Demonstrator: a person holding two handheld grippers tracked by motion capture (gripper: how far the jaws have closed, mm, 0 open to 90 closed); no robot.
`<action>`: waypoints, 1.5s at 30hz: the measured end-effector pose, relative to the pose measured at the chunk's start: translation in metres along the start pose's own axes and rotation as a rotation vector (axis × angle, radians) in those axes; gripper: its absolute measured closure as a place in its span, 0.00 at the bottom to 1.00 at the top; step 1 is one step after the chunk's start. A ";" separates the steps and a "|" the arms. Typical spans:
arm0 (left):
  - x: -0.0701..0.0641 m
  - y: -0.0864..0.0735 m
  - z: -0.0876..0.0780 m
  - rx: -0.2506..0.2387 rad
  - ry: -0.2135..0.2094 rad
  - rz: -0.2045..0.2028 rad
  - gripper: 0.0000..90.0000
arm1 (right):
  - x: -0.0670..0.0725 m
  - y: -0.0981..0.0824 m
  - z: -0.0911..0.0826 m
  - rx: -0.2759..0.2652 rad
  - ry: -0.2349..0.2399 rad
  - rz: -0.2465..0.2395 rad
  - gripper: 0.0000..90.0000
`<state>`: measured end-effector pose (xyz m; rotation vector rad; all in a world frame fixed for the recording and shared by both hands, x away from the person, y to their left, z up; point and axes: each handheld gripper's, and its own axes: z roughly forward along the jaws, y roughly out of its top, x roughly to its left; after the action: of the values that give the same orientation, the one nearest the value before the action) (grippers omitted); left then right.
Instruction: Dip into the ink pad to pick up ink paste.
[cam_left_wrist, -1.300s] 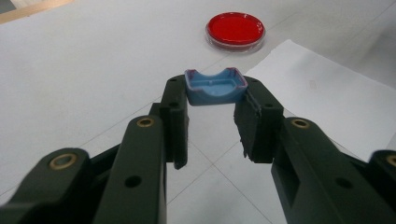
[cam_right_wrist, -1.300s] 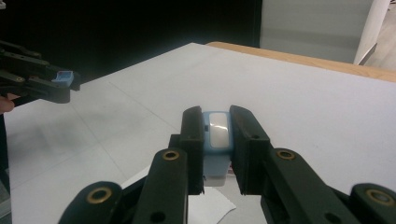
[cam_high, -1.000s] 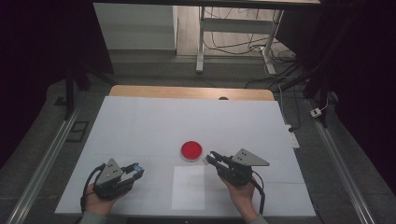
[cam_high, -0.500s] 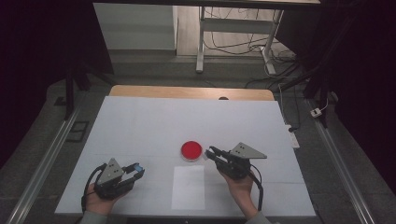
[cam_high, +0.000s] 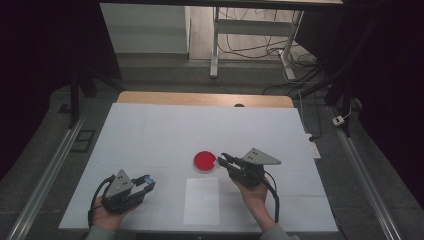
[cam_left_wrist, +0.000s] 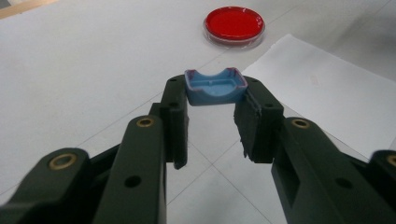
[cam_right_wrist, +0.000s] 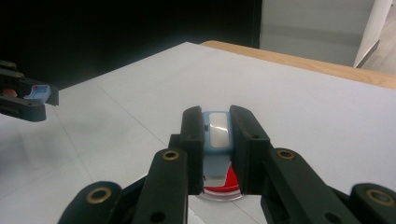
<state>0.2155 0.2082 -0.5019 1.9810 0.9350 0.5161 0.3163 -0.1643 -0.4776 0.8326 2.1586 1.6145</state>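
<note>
Over the last second the right claw has been edged left to the round red-filled clear dish at frame centre; it is clamped on a small blue-grey piece, possibly a tool. Contact looks imminent. The left claw, lower left, is closed on a small blue plastic cap, unmoved on the white surface.

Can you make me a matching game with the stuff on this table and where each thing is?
Things:
1. red dish
2. blue piece
3. white sheet
4. blue-and-white piece

Places:
A. lying flat on the table between the two hands
B. held in the left gripper
C. held in the right gripper
D. on the table just ahead of the right gripper

Pairs: 1-D, 2-B, 3-A, 4-C
</note>
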 end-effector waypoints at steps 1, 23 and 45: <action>0.000 0.000 0.000 0.001 0.000 0.000 0.73 | 0.000 0.001 0.001 0.003 -0.002 -0.006 0.84; 0.000 0.000 0.003 0.006 -0.003 0.004 0.73 | -0.002 0.003 0.040 0.084 -0.009 -0.038 0.84; 0.000 0.000 0.003 0.006 0.004 0.006 0.73 | 0.000 0.004 0.064 0.163 -0.031 -0.094 0.84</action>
<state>0.2174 0.2065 -0.5033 1.9890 0.9349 0.5216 0.3541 -0.1151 -0.4937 0.7838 2.2953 1.3865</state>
